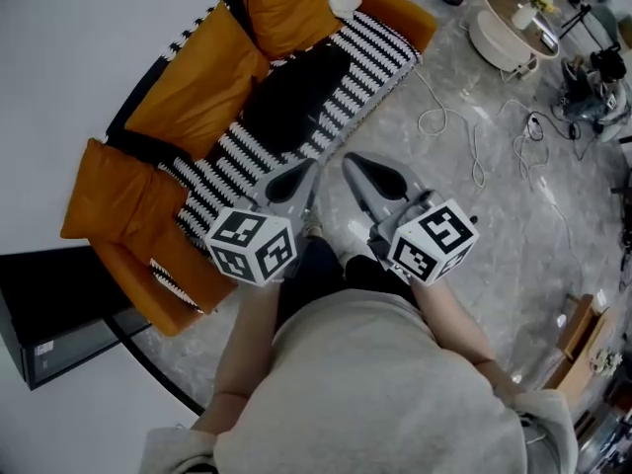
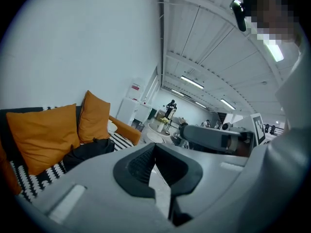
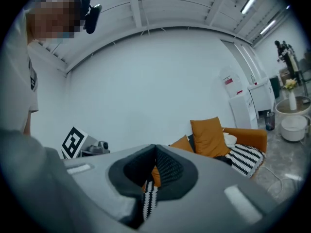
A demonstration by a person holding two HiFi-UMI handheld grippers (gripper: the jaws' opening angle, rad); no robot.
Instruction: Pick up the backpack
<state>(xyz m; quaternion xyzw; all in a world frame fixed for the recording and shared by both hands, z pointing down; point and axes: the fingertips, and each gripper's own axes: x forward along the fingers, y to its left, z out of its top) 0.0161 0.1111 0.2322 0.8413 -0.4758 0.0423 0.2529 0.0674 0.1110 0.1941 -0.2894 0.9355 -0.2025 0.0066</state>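
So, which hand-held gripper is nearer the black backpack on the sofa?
Left. The left hand-held gripper hovers just short of the backpack; right hand-held gripper is farther, over the floor.

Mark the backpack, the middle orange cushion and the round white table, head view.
backpack [image 1: 296, 92]: head view, middle of its black body.
middle orange cushion [image 1: 190, 92]: head view, centre of its face.
round white table [image 1: 494, 42]: head view, its white side wall.

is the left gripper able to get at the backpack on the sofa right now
Probably yes: the backpack lies bare on the sofa seat just ahead of the left gripper, with nothing between them. Its jaws are shut, so they would need to open first.
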